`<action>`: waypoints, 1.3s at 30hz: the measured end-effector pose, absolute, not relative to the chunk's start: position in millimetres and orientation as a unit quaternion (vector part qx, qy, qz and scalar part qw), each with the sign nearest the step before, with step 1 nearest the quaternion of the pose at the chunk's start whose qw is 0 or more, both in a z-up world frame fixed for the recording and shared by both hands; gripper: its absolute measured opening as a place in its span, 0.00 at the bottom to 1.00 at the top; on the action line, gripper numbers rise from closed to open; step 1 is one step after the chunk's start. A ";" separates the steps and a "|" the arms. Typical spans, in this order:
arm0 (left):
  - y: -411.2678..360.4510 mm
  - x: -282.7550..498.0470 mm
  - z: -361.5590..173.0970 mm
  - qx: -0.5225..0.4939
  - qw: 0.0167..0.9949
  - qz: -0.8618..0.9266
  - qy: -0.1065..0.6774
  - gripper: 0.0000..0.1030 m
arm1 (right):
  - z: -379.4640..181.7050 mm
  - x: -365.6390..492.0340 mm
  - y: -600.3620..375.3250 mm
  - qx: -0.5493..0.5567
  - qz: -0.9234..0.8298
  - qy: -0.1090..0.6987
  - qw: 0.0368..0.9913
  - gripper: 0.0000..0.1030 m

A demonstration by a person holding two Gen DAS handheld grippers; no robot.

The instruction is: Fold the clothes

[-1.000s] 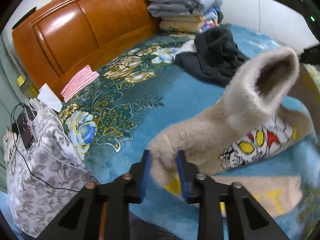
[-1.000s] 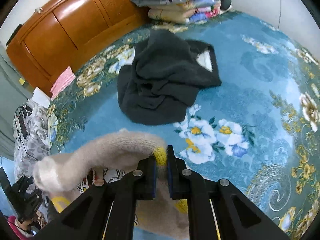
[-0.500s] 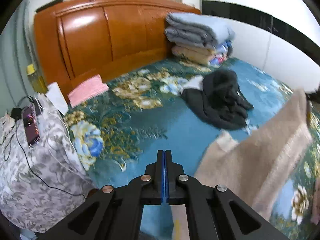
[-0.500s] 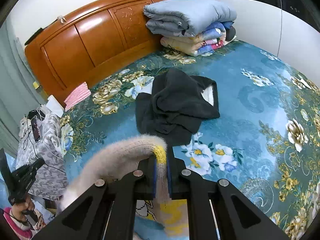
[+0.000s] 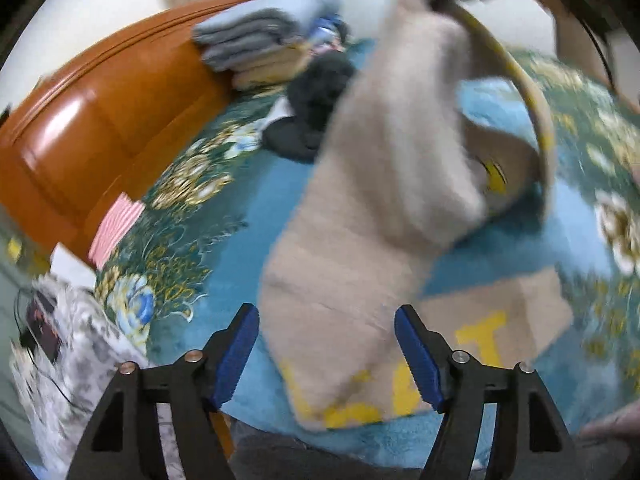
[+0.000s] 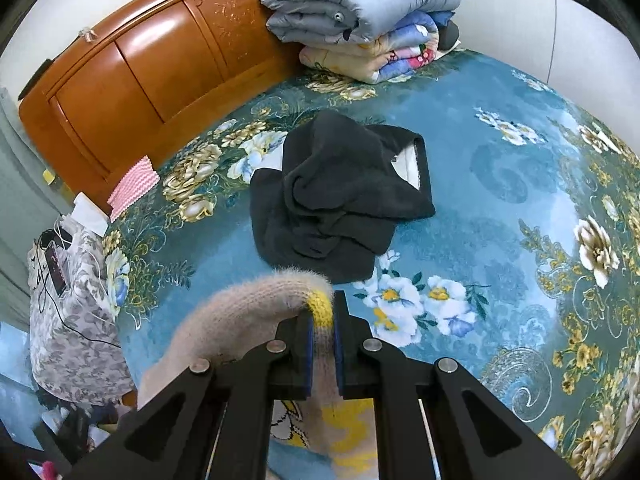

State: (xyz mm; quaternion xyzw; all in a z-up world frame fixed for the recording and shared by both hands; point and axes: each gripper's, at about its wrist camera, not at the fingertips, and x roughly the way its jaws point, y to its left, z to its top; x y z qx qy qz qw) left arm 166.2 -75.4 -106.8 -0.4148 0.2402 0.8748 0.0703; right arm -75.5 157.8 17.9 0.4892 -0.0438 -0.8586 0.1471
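A beige fuzzy sweater (image 5: 360, 220) with yellow letters hangs and drapes over the blue floral bed cover, blurred by motion in the left wrist view. My left gripper (image 5: 326, 354) is open wide, its blue pads on either side of the sweater's lower part without closing on it. In the right wrist view my right gripper (image 6: 322, 350) is shut on the sweater's yellow-trimmed edge (image 6: 320, 308), holding the sweater (image 6: 240, 320) up off the bed. A crumpled black garment (image 6: 336, 196) lies in the middle of the bed beyond it.
Folded quilts (image 6: 360, 12) are stacked against the wooden headboard (image 6: 140, 68). A pink folded cloth (image 6: 134, 186) lies at the bed's left edge. A grey patterned cover with a phone and cables (image 6: 60, 264) stands beside the bed. The white wall is on the right.
My left gripper went from shut to wide open and dropped toward the sweater's lower part. The right gripper keeps its grip on the trimmed edge and has lifted the sweater higher.
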 end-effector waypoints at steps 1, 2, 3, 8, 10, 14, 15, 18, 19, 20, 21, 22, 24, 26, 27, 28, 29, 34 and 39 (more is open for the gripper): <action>-67.3 165.5 -114.8 -0.412 0.059 0.867 0.273 0.75 | 16.4 -76.9 158.3 0.491 -0.858 -0.045 0.148 0.08; -60.4 164.3 -122.9 -0.411 0.049 0.859 0.303 0.75 | 14.5 -78.2 159.0 0.492 -0.857 -0.046 0.149 0.08; -55.2 162.4 -131.2 -0.411 0.042 0.850 0.327 0.75 | 13.1 -79.4 159.5 0.493 -0.856 -0.046 0.149 0.08; -46.0 150.5 -167.2 -0.397 -0.016 0.813 0.426 0.75 | 7.9 -83.7 163.5 0.497 -0.853 -0.055 0.151 0.08; -53.1 145.4 -166.5 -0.397 -0.031 0.815 0.420 0.75 | 5.5 -84.5 164.3 0.498 -0.852 -0.055 0.151 0.08; -80.4 134.1 -148.4 -0.408 -0.054 0.837 0.361 0.66 | 2.4 -85.1 168.0 0.500 -0.851 -0.061 0.149 0.08; -87.6 131.7 -141.2 -0.409 -0.058 0.844 0.341 0.60 | 1.7 -85.2 168.9 0.500 -0.851 -0.062 0.148 0.08; -109.0 126.3 -119.3 -0.414 -0.064 0.866 0.272 0.23 | 2.6 -82.6 172.6 0.498 -0.852 -0.066 0.147 0.08; -114.0 125.8 -112.4 -0.417 -0.059 0.872 0.248 0.13 | 3.7 -81.2 173.9 0.497 -0.853 -0.067 0.147 0.08; -119.1 125.3 -105.5 -0.419 -0.055 0.878 0.224 0.12 | 6.0 -79.3 175.5 0.494 -0.854 -0.068 0.147 0.08; -122.9 124.2 -97.7 -0.419 -0.049 0.884 0.202 0.11 | 8.5 -77.4 177.3 0.490 -0.856 -0.070 0.146 0.08; -125.3 122.1 -88.8 -0.417 -0.042 0.889 0.183 0.10 | 11.0 -75.4 179.0 0.487 -0.858 -0.071 0.146 0.08; -129.6 118.4 -69.7 -0.409 -0.028 0.900 0.148 0.10 | 23.9 -67.9 185.1 0.473 -0.867 -0.071 0.142 0.08; -133.6 115.5 -42.6 -0.391 -0.014 0.913 0.116 0.09 | 37.3 -60.2 191.3 0.458 -0.875 -0.071 0.138 0.08; -136.1 113.7 -25.0 -0.379 -0.005 0.920 0.103 0.09 | 47.4 -53.9 197.5 0.446 -0.882 -0.075 0.137 0.08; -137.0 113.0 -9.2 -0.367 0.005 0.925 0.094 0.09 | 58.0 -47.3 204.1 0.432 -0.888 -0.080 0.135 0.08; -138.2 112.4 5.2 -0.357 0.015 0.930 0.087 0.09 | 69.6 -38.9 212.3 0.418 -0.894 -0.087 0.135 0.08; -137.6 128.1 63.4 -0.308 0.069 0.945 0.082 0.09 | 115.5 19.8 249.6 0.361 -0.916 -0.109 0.136 0.08; -131.4 173.6 102.0 -0.289 0.135 0.943 0.098 0.09 | 140.7 97.6 275.1 0.332 -0.925 -0.112 0.146 0.08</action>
